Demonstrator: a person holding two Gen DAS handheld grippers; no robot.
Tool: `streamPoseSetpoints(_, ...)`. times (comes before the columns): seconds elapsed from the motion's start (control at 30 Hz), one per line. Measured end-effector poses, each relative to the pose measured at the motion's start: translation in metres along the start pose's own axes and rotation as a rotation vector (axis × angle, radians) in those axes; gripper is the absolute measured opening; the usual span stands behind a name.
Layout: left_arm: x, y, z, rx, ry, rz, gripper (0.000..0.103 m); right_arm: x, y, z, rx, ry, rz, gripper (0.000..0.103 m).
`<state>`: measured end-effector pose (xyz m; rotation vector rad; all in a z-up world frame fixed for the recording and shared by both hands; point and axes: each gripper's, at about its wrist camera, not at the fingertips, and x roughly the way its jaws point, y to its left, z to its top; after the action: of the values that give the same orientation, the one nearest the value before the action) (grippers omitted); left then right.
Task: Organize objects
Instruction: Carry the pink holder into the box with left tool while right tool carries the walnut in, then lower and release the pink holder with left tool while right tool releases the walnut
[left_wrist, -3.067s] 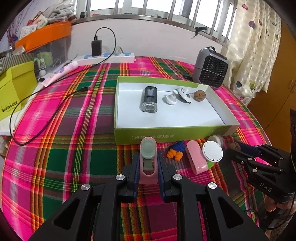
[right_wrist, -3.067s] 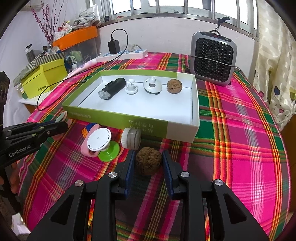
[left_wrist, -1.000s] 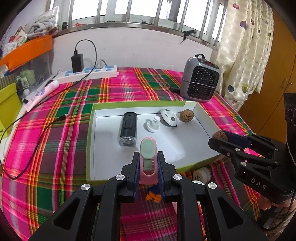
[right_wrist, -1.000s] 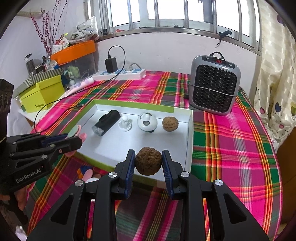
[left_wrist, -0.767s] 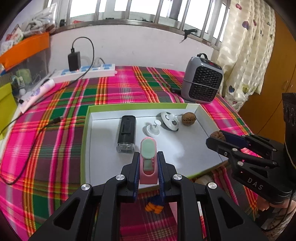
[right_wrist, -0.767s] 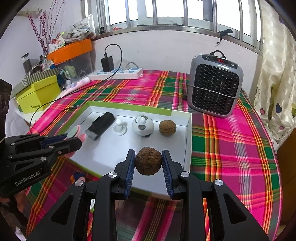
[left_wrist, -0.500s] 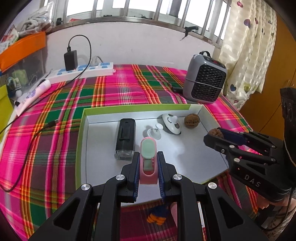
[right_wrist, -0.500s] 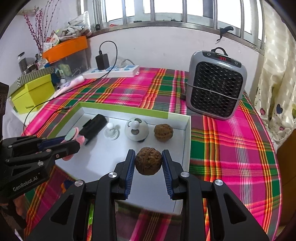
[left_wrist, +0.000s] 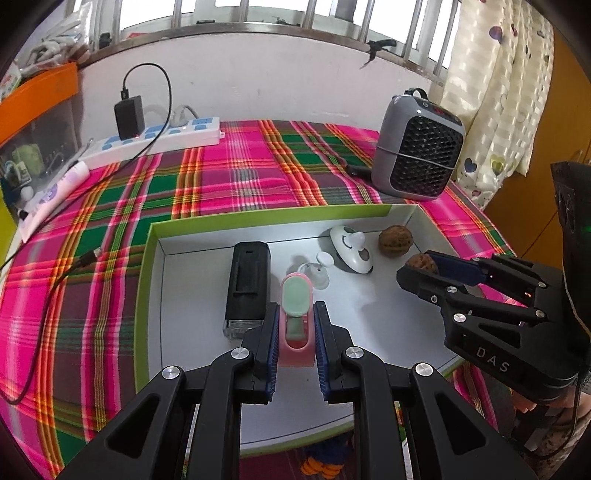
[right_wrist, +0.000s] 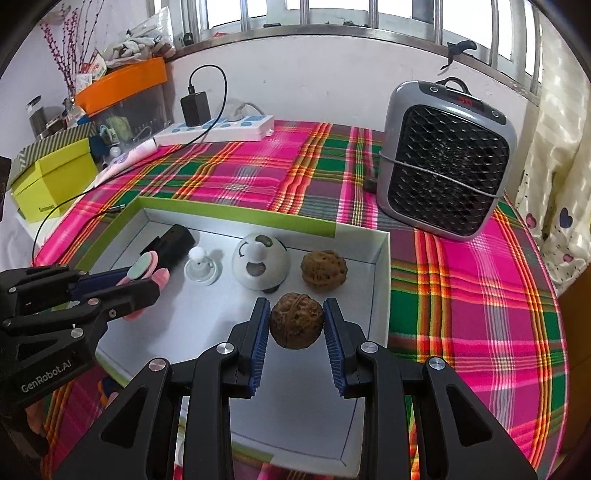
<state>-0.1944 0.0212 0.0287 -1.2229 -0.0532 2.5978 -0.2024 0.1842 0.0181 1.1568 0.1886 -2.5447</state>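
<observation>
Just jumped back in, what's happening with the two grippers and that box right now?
A person is sorting small items into the green-rimmed box. The left hand-held gripper is shut on a pink and green gadget, held over the box floor beside the black device. The right hand-held gripper grips a walnut above the box, near a second walnut already lying inside next to the white dome-shaped item. Neither item is released yet.

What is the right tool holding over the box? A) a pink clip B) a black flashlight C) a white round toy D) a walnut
D: the right tool pinches a brown, wrinkly walnut between its blue pads, above the white floor of the green-rimmed box, near a second walnut lying inside.
</observation>
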Motion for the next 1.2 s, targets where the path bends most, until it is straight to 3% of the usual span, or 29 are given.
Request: streamPoseSetpoints(1.2,0.016,0.002,-0.001,-0.002,0.035,0.015,0.018,0.014,0.002,0.001,-0.031,0.008,-0.013,0.031)
